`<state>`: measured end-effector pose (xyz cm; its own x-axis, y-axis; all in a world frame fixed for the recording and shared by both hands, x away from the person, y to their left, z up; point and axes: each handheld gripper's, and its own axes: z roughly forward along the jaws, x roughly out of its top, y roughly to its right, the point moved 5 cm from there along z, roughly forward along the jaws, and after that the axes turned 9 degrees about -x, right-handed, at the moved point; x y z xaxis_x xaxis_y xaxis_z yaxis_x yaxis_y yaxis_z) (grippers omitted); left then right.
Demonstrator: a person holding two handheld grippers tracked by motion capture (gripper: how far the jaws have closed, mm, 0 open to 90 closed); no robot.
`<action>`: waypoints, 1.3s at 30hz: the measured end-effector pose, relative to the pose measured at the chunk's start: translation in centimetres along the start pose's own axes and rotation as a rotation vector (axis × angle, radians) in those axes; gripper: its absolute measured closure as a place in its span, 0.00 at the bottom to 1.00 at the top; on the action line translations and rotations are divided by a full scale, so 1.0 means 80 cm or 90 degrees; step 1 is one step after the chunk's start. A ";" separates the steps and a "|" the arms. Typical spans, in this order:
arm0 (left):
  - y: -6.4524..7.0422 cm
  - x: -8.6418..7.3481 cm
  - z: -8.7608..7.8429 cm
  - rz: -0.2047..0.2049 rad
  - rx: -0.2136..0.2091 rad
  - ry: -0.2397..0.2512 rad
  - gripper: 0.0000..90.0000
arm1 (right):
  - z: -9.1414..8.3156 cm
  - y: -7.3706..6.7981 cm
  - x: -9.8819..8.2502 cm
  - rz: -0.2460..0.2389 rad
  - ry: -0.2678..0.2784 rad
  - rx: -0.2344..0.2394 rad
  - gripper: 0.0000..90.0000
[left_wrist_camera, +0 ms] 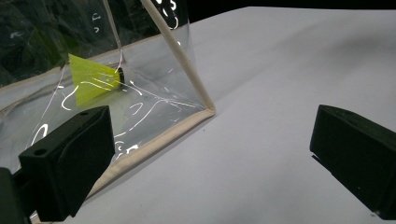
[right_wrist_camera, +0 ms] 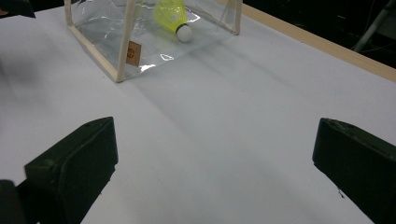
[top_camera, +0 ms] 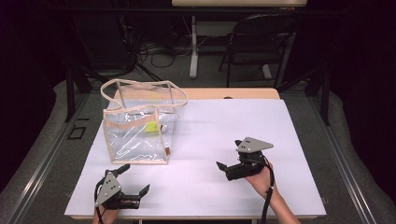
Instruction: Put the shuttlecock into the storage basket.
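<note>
On the white table (top_camera: 210,140), before a dark room's chair (top_camera: 261,42), a shuttlecock (top_camera: 151,126) is blurred inside the bag (top_camera: 140,123); both the left gripper (top_camera: 133,179) and the right gripper (top_camera: 228,154) are held apart, empty.

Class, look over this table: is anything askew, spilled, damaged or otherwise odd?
Nothing stands out. The clear bag stands upright on the table, its walls creased but whole, with a yellow shuttlecock lying on its side inside. Both grippers, left and right, are open and apart from the bag.
</note>
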<state>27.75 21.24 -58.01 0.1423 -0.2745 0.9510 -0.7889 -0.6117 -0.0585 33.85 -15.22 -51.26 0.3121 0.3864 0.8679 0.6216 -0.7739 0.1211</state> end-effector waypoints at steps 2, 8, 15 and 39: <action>0.001 0.000 -0.001 -0.002 -0.001 -0.001 0.00 | -0.005 -0.001 -0.005 0.002 0.009 0.001 0.00; 0.003 0.002 -0.002 0.008 -0.007 0.005 0.00 | -0.022 -0.002 -0.022 -0.015 0.021 -0.022 0.00; 0.004 0.003 -0.001 0.009 -0.011 0.008 0.00 | -0.039 -0.008 -0.042 -0.032 0.045 -0.039 0.00; 0.005 0.005 -0.001 0.014 -0.016 0.013 0.00 | -0.077 -0.015 -0.091 -0.045 0.117 -0.053 0.00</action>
<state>27.44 20.95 -57.66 0.1126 -0.2730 0.9554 -0.8063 -0.5871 -0.0727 26.40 -20.23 -54.76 0.1286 0.3485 0.9284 0.5736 -0.7898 0.2170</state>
